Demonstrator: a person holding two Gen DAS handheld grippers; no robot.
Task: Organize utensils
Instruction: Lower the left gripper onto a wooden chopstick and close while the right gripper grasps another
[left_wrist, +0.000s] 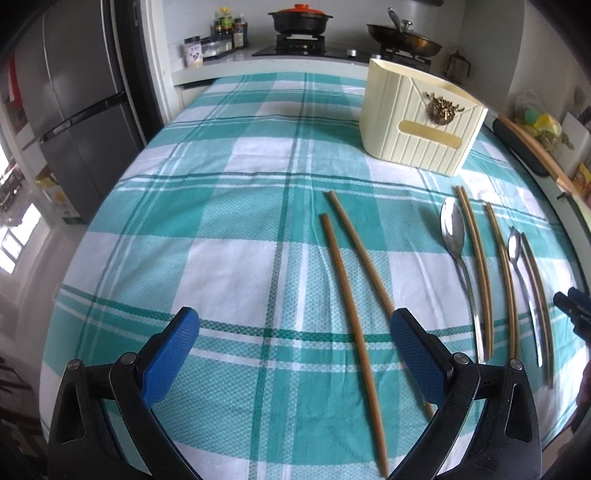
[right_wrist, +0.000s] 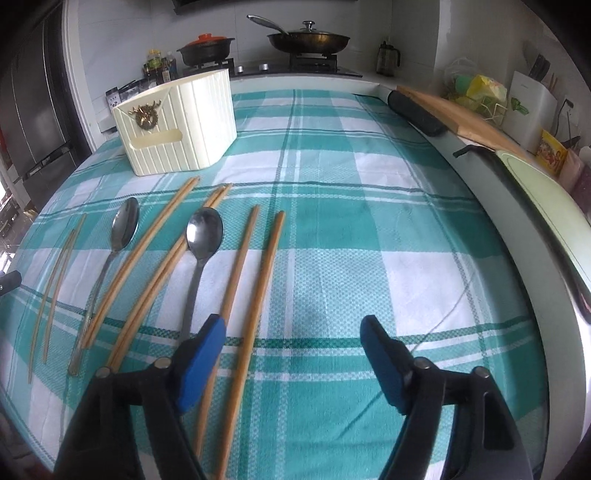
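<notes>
Slim wooden chopsticks (right_wrist: 255, 295) and shiny steel spoons (right_wrist: 203, 236) laid on woven plaid cloth (right_wrist: 332, 221), ribbed cream holder (right_wrist: 177, 125) upper left, left gripper (left_wrist: 295, 332) and right gripper (right_wrist: 291, 332) both held open, nothing gripped.

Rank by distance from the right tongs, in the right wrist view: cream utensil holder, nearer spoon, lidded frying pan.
1. Nearer spoon, just left of the right tongs.
2. Cream utensil holder, far left on the cloth.
3. Lidded frying pan, on the stove behind.
</notes>
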